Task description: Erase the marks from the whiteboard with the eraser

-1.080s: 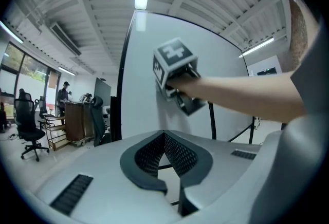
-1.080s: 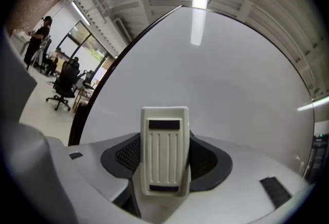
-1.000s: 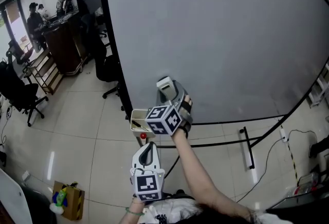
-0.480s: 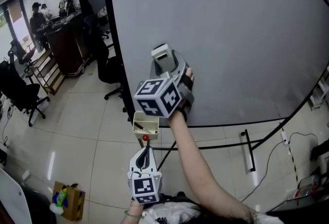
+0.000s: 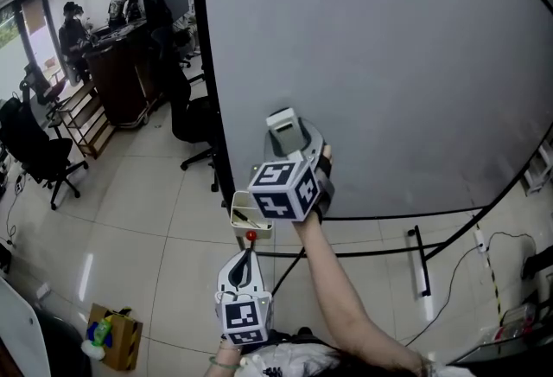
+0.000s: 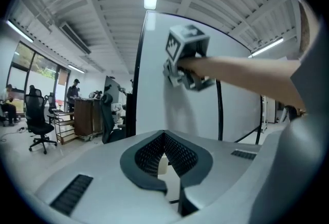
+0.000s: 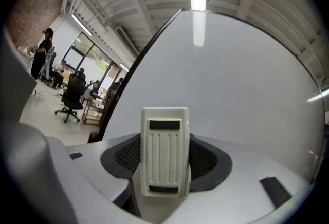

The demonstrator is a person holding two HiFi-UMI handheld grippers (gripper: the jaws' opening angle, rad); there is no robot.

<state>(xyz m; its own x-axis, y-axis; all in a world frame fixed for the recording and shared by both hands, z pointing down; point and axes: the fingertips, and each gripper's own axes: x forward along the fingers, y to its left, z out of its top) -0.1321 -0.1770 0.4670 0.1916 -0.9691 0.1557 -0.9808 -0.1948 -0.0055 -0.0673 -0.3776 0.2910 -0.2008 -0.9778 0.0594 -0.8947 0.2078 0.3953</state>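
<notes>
Tiled floor [image 5: 130, 220] stretched off to the left, where a black office chair [image 5: 34, 150] stood far off, and the whiteboard [image 5: 389, 64] filled the right. My right claw [image 5: 292, 144] pinched the cream eraser [image 5: 282, 124] upright at the board's lower left part; I could not tell whether it touched. My left claw [image 5: 248, 261] hung low and near me, apart from the board, its jaws pressed together on nothing.
</notes>
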